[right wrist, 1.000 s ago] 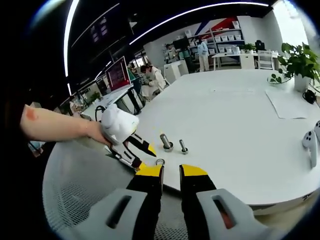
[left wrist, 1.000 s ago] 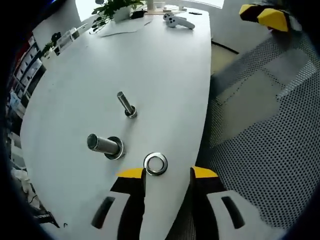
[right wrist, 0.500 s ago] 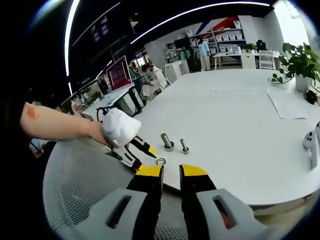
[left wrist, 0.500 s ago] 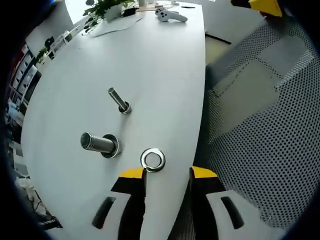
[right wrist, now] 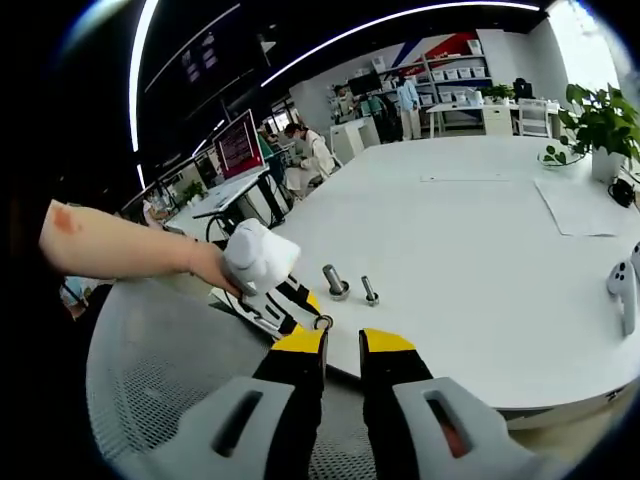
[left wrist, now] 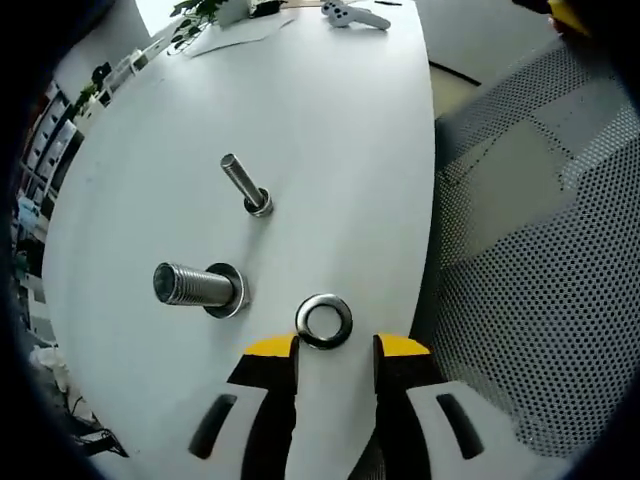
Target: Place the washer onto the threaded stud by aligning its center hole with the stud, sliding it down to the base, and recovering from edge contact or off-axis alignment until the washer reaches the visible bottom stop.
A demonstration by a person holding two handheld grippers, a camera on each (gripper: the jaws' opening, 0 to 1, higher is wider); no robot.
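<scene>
a big white table (left wrist: 330,120) is curving away under the left gripper view, bare across most of its top, with a perforated grey chair mesh (left wrist: 540,300) running along its right edge. at the far end a white controller (left wrist: 355,14) is lying beside a sheet of paper (left wrist: 232,35) and a potted plant (left wrist: 195,12). in the right gripper view the same table (right wrist: 480,250) is stretching toward an office, a plant (right wrist: 598,125) standing far right, a red monitor (right wrist: 240,145) glowing far left, and people are sitting and standing around the desks behind.

on the tabletop, the thin threaded stud (left wrist: 243,183) is standing far, and the thicker threaded stud (left wrist: 192,286) is standing nearer and to the left, each on its round base. the washer (left wrist: 324,321) is lying flat on the table near its edge, well apart from both studs.

the left gripper (left wrist: 335,347) is hovering right at the washer, its yellow tips parted a narrow way, the ring sitting just beyond them and ungripped. in the right gripper view a bare forearm (right wrist: 120,250) is reaching in from the left, holding that left gripper (right wrist: 295,310) angled down toward the washer (right wrist: 322,322). the right gripper (right wrist: 343,342) is hanging back off the table edge over the chair mesh, jaws narrowly apart, holding nothing.
</scene>
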